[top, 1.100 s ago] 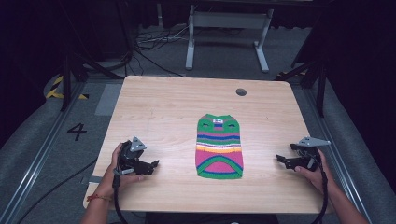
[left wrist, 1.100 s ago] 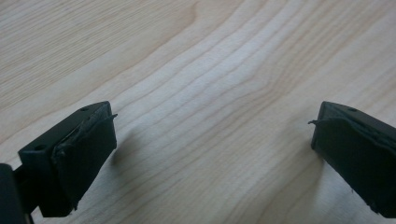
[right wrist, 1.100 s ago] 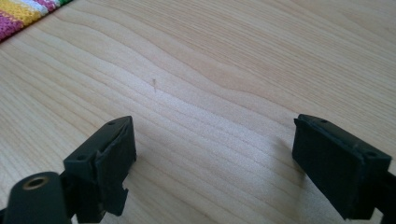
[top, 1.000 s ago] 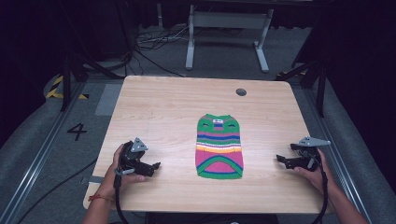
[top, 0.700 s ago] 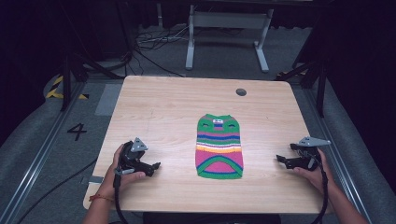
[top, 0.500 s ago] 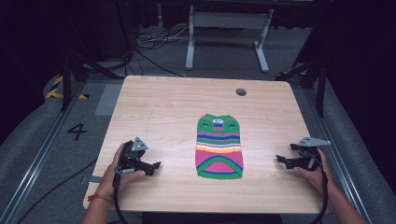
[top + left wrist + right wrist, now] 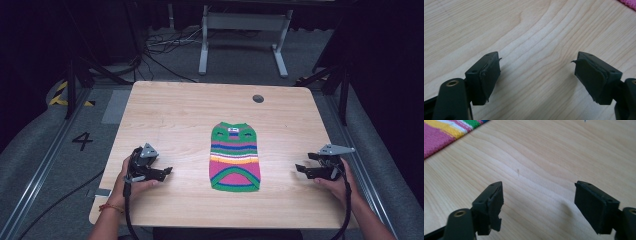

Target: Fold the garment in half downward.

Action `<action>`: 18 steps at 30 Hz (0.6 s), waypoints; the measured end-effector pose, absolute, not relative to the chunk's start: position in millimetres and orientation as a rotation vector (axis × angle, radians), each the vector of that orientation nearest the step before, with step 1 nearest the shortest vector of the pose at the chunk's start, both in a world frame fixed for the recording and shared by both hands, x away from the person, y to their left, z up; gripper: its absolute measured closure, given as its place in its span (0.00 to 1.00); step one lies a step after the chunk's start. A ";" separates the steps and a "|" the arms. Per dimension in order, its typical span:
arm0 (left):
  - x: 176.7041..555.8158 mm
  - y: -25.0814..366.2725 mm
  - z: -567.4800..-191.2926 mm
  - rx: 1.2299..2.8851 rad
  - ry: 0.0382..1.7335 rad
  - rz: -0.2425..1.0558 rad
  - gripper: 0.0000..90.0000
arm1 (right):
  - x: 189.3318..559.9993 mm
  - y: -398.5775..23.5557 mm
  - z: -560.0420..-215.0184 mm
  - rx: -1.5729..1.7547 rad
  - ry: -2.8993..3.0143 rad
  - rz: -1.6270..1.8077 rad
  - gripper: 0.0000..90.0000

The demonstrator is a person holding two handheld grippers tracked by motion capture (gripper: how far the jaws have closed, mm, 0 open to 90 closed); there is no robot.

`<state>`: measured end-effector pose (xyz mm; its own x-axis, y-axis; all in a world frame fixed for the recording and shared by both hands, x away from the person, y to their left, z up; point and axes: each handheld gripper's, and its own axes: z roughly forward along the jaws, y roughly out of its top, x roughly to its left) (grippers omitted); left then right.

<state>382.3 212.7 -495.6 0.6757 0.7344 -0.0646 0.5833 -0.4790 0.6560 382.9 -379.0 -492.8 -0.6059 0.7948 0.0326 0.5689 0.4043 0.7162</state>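
A small knitted sweater (image 7: 235,157) with green, pink, yellow and blue stripes lies flat in the middle of the wooden table (image 7: 175,115). My left gripper (image 7: 167,171) rests on the table to its left, pointing toward it. In the left gripper view the left gripper (image 7: 536,62) is open over bare wood, and a pink corner of the sweater (image 7: 629,3) shows at the top right. My right gripper (image 7: 300,169) rests to the sweater's right. The right gripper (image 7: 537,187) is open over wood, with the sweater (image 7: 446,131) ahead. Both pairs of jaws have just been closing a little, with nothing between them.
A round cable hole (image 7: 258,98) sits near the table's far edge. Beyond the table a white metal frame (image 7: 245,22) and cables lie on the grey floor. A "4" mark (image 7: 82,141) is on the floor to the left.
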 end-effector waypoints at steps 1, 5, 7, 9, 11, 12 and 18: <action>382.3 212.7 -495.6 2.226 1.009 0.296 0.25 | 382.9 -379.0 -492.8 1.185 2.352 1.015 0.27; 385.9 204.2 -491.4 2.248 0.965 0.311 0.30 | 388.2 -369.1 -476.4 1.140 2.369 1.040 0.30; 389.5 200.9 -487.9 2.256 0.949 0.290 0.29 | 391.4 -361.7 -466.7 1.102 2.381 1.051 0.31; 392.8 197.4 -483.7 2.251 0.936 0.299 0.27 | 397.2 -352.8 -458.4 1.075 2.379 1.064 0.32; 398.2 193.8 -478.3 2.256 0.927 0.309 0.27 | 404.1 -342.2 -450.8 1.042 2.386 1.071 0.33; 399.7 192.0 -476.6 2.246 0.925 0.311 0.27 | 406.6 -337.9 -447.7 1.028 2.387 1.083 0.35; 419.2 171.9 -468.4 2.271 0.868 0.319 0.38 | 431.1 -305.2 -440.9 0.963 2.424 1.088 0.42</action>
<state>419.2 171.9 -468.4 0.7479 0.6638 -0.0116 0.4980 -0.5494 0.6709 431.1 -305.2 -440.9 -0.7241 0.6896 -0.0100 0.4510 0.4845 0.7495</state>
